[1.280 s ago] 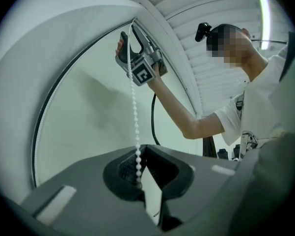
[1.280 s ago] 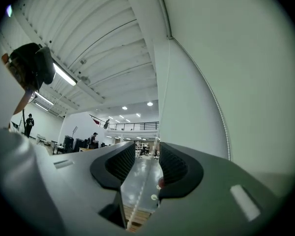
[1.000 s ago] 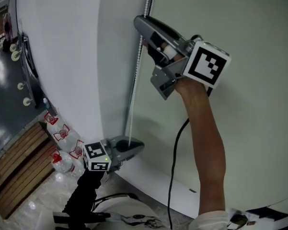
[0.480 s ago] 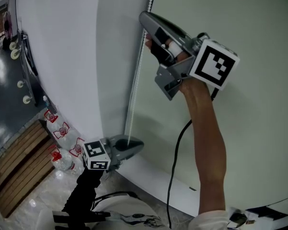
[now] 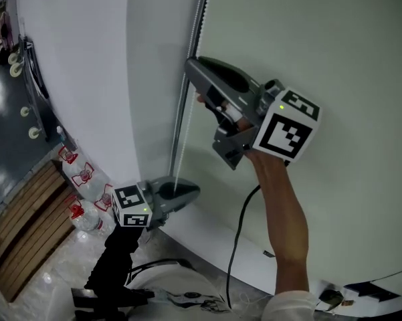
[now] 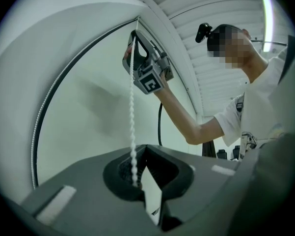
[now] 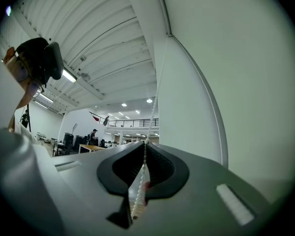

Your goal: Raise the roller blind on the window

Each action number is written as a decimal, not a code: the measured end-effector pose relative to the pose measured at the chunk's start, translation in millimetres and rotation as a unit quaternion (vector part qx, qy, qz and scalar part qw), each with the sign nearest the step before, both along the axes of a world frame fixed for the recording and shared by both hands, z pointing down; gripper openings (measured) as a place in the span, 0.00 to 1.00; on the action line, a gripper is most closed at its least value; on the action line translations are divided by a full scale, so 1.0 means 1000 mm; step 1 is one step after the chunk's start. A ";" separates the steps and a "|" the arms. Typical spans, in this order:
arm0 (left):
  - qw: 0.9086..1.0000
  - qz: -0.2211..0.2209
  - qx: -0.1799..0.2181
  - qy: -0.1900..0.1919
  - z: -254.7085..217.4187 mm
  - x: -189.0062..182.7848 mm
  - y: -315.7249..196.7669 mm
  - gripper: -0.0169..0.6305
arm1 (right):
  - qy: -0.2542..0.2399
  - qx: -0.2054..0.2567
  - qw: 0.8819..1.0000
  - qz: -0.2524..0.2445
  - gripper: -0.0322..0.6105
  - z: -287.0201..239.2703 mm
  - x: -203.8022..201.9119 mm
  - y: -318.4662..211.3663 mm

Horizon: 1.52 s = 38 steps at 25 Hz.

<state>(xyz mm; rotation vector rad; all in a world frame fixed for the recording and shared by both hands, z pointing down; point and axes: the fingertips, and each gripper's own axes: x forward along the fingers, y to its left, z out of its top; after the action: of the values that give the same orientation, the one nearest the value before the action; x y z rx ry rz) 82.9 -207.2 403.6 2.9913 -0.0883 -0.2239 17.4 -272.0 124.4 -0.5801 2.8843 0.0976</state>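
A white bead chain (image 5: 182,132) hangs down the left edge of the pale green roller blind (image 5: 334,45). My right gripper (image 5: 190,64) is high on the chain; its jaws have just closed, and they are shut on the chain (image 7: 152,112), which runs between them. Lower down, near the white sill (image 5: 207,236), my left gripper (image 5: 192,194) is shut on the chain's lower part. In the left gripper view the chain (image 6: 132,102) rises taut from my left gripper (image 6: 146,146) to the right gripper (image 6: 137,38) above.
A white wall panel (image 5: 80,59) stands left of the chain. Several water bottles (image 5: 87,186) and wooden slats (image 5: 20,226) lie on the floor at the lower left. A black cable (image 5: 237,239) hangs beside the person's right forearm (image 5: 284,212).
My right gripper closed on the chain and has come down along the blind's edge with the chain in it. My left gripper has stayed by the sill.
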 end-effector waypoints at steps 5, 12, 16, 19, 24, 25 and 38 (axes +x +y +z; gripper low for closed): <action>1.000 0.000 -0.002 0.007 -0.002 -0.003 -0.001 0.02 | 0.015 -0.017 1.000 0.003 0.07 0.043 -0.001 0.013; 1.000 -0.006 -0.001 0.010 -0.010 -0.003 -0.006 0.02 | 0.035 -0.039 0.999 0.003 0.07 0.085 -0.003 0.018; 1.000 -0.008 -0.001 0.014 -0.012 -0.005 -0.005 0.02 | 0.053 -0.063 0.997 -0.002 0.07 0.121 -0.008 0.026; 1.000 -0.011 -0.003 0.018 -0.014 -0.007 -0.006 0.02 | 0.059 -0.084 0.995 -0.009 0.07 0.144 -0.009 0.030; 1.000 -0.009 0.002 0.022 -0.018 -0.008 -0.004 0.02 | 0.034 -0.080 0.996 -0.012 0.08 0.139 -0.003 0.032; 1.000 -0.009 0.002 0.022 -0.017 -0.008 -0.005 0.02 | 0.033 -0.077 0.996 -0.011 0.10 0.136 -0.003 0.029; 1.000 0.001 -0.011 0.018 -0.007 -0.005 0.003 0.02 | -0.012 0.005 1.000 -0.003 0.28 -0.009 -0.009 -0.020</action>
<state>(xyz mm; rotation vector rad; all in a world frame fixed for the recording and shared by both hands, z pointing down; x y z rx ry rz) 77.8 -204.7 396.6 2.9649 -0.0823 -0.2734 8.0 -292.2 115.6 -0.5665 2.8604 0.1038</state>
